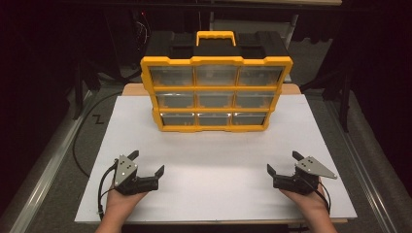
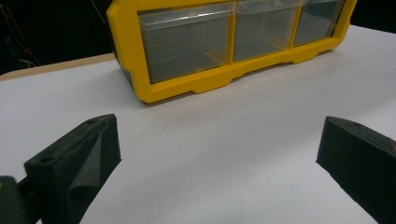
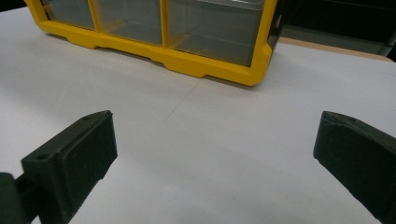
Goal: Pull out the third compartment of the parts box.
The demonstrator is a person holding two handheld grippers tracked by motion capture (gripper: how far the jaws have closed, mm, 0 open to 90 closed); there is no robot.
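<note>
Risk sits mostly in the approach, since both tools rest well short of their target. Left gripper (image 1: 147,162), low on the white board (image 1: 209,194) at the near left, has its jaws spread wide with nothing between them. At the far middle of the board stands the yellow organizer (image 1: 216,93), upright on its edge, nine clear drawers (image 2: 187,44) facing the person and its handle (image 1: 215,38) on top. Pulling a drawer with one tool alone could likely drag or tip the whole case forward, because it stands tall on a narrow base. Right gripper (image 1: 283,161), at the near right, also stands agape and empty; coming in crooked, a jaw may slip off the smooth drawer front.
</note>
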